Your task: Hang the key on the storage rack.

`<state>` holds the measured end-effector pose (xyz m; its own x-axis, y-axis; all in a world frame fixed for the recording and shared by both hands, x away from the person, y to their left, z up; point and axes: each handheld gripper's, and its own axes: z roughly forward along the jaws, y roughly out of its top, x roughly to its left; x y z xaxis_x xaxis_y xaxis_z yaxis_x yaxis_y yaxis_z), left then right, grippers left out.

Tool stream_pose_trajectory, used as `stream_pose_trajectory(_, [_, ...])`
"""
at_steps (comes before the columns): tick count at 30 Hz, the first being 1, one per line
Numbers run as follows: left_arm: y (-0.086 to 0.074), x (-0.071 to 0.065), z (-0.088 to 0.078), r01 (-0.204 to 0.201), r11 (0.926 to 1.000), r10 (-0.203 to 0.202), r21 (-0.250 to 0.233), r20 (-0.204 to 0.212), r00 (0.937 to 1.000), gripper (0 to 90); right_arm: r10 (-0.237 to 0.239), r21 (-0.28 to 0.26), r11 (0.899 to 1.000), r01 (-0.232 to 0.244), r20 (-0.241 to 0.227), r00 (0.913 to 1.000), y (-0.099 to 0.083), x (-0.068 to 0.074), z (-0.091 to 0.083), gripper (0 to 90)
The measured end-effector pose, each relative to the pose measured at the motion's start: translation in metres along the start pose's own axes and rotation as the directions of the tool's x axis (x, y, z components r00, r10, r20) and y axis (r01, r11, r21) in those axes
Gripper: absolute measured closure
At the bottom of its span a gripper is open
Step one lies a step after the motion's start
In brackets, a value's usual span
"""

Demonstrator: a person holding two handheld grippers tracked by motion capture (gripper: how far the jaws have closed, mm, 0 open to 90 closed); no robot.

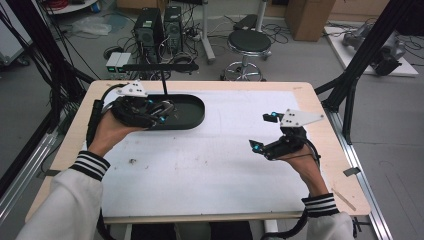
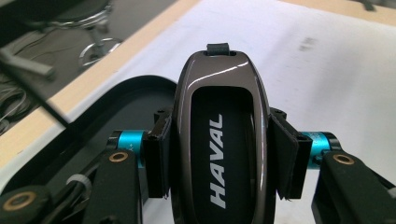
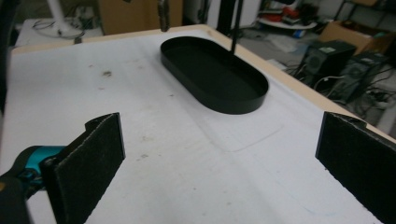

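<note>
Table point(image 1: 320, 165) was bare white mat, black tray point(image 1: 197, 117) at its far left. Left gripper point(image 1: 162, 114) hovered over the tray's near end, clamped on the key fob point(image 2: 219, 140) by its glossy curved sides. Risk: the fob could squirt out of the pads. Right gripper point(image 1: 264, 132) was wide open, empty, well apart, too far off to catch it.

The word "HAVAL" stands in white capitals along the dark face of the glossy key fob point(image 2: 219, 154)
</note>
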<state>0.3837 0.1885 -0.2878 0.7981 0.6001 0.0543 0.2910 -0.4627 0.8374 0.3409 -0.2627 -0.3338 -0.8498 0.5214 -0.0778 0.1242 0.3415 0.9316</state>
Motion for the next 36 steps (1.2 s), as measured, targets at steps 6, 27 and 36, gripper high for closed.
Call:
stream_pose_trajectory(6, [0.0,0.019,-0.011,0.063,0.9978,-0.065,-0.019,-0.103,0.9925,48.8,0.054,-0.046,0.998,-0.049,0.104,0.9932,-0.031,-0.001,-0.015,0.4])
stream_pose_trajectory(27, [0.011,0.059,-0.014,0.157,0.985,-0.171,-0.072,-0.28,0.9448,48.8,0.169,-0.243,0.964,-0.109,0.245,0.9548,-0.103,0.007,-0.036,0.3])
stream_pose_trajectory(36, [0.018,0.071,-0.008,0.16,0.9831,-0.18,-0.089,-0.315,0.9317,48.8,0.168,-0.278,0.956,-0.093,0.259,0.9512,-0.121,0.013,-0.035,0.4])
